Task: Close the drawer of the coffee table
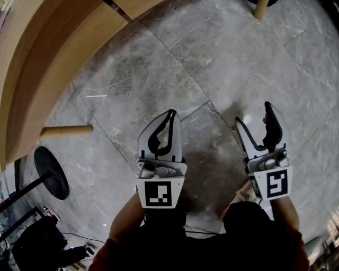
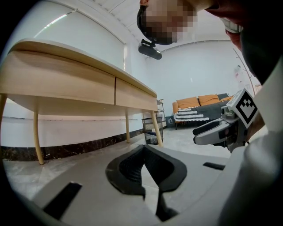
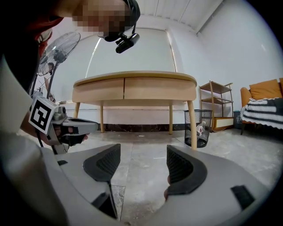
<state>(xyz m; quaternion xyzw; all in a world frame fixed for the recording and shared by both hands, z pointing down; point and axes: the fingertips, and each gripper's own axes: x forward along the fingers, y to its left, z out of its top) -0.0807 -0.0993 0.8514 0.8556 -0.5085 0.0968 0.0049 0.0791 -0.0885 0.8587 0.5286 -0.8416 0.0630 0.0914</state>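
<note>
In the head view the coffee table [image 1: 50,69] ran off the left and top edges. Its drawer fronts were out of sight there, and only one leg [image 1: 66,131] stuck out from under it. A wooden leg [image 1: 259,8] far right was cut by the top edge, so what it belonged to could not be told. The person's hands were hidden under the left gripper [image 1: 172,114] and right gripper [image 1: 252,112]. A round black base [image 1: 52,173] lay near left, its pole cut by the edge. In the right gripper view the sofa [image 3: 265,90] ran off the right. The fan [image 3: 59,48] stood partly behind the person, and the wastebasket [image 3: 196,128] contents were too small to tell.
</note>
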